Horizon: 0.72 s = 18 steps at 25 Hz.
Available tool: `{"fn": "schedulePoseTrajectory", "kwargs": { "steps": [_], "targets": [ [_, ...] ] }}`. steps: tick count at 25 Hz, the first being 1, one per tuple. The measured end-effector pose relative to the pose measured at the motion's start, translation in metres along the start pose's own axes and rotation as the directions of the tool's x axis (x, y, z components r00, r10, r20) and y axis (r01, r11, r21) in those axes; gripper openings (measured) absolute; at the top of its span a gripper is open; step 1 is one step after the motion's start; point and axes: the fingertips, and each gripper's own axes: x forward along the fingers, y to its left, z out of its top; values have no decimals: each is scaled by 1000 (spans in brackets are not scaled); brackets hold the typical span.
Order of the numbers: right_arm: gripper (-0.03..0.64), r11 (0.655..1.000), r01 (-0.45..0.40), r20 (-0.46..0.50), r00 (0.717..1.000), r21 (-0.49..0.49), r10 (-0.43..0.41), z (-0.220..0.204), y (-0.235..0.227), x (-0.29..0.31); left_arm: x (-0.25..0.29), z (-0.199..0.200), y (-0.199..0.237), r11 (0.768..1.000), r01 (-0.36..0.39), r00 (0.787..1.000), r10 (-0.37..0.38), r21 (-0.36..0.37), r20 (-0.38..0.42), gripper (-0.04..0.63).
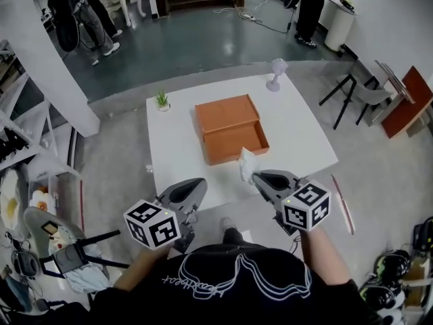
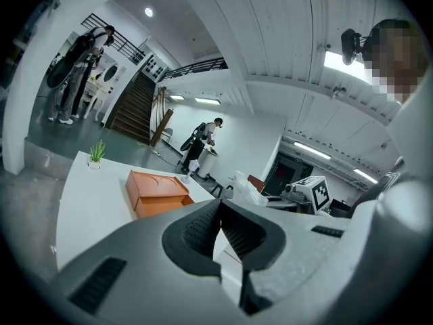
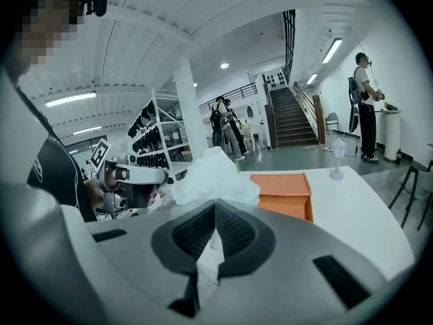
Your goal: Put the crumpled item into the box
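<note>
Right gripper (image 1: 257, 178): jaws clenched on a fold of the white crumpled item (image 1: 246, 162), most of which bulges free above the pads. The item is held in the air just beside the near right corner of the orange box (image 1: 226, 117), not yet over it.

Left gripper (image 1: 197, 185): jaws pressed together with nothing between them, held low at the near edge of the worktop (image 1: 176, 141), well apart from the box.

Risks noted:
- Only a small fold appears to be pinched, so the item could be lost by slipping before the box is reached.
- If it is released early, the light item would land on the worktop beside the box.
- The box is not steadied and could be pushed if struck by the jaws.
- The lower front part looks like an open tray, though this cannot be confirmed from the head view. A closed top would leave nowhere to drop.

Count: crumpled item, one; box, one; grippers, two; potted plant (image 1: 162, 101), one; small white stemmed object (image 1: 275, 74), one.
</note>
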Motion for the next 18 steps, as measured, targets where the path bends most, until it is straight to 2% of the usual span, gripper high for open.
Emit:
{"fn": "schedulePoseTrajectory", "kwargs": {
  "steps": [3, 10, 18],
  "targets": [
    [5, 1000, -10, -35, 999, -12, 9, 4, -24, 22, 15, 9, 18, 1000, -19, 1000, 19, -19, -3, 5],
    [5, 995, -42, -172, 985, -86, 26, 0, -75, 73, 42, 26, 51, 998, -64, 998, 64, -14, 5, 5],
    [6, 959, -102, -373, 928, -265, -4, -27, -127, 124, 62, 33, 89, 990, -137, 990, 137, -45, 12, 5]
  ]
}}
